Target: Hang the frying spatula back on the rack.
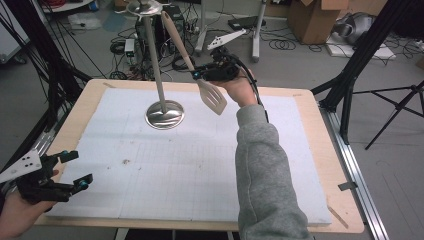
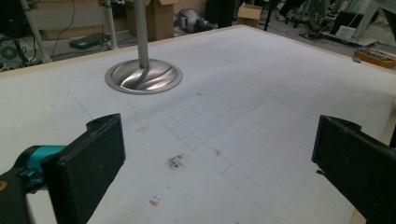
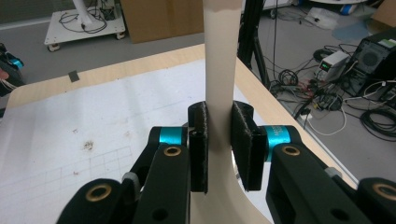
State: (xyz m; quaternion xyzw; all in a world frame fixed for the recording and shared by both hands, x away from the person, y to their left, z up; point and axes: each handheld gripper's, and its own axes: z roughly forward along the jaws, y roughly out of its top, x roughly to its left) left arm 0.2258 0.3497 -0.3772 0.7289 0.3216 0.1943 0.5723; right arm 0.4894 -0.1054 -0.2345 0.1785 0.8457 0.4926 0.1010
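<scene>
A: Holding one spatula (image 1: 197, 75) in the right tongs (image 1: 201, 75), up in the air over the far side of the counter (image 1: 320, 165), just right of the metal stand (image 1: 161, 95). Jaws clamped on the neck, above the slotted blade; handle tilts up and left toward the stand's top.

B: Left tongs (image 1: 80, 172)?

A: Near left corner, jaws wide apart, nothing between them. Hovering over the white mat (image 2: 261, 93).

B: How'll the spatula handle?

A: My guess: light, stiff, smooth handle, so it could swivel in the pads. In the right gripper view the pads (image 3: 198, 140) squeeze the narrow cream neck (image 3: 219, 70) flat-on, good spot. Gripping nearer the blade keeps the long handle free for hooking, but the far end may wobble.

B: Fragile?

A: Doubt it. Stand looks heavy-based, one pole on a round foot, shouldn't tip easily.

B: Counts?

A: One spatula, one stand, one mat, two tongs, one counter. Floor behind has boxes and cables, not counted.
</scene>
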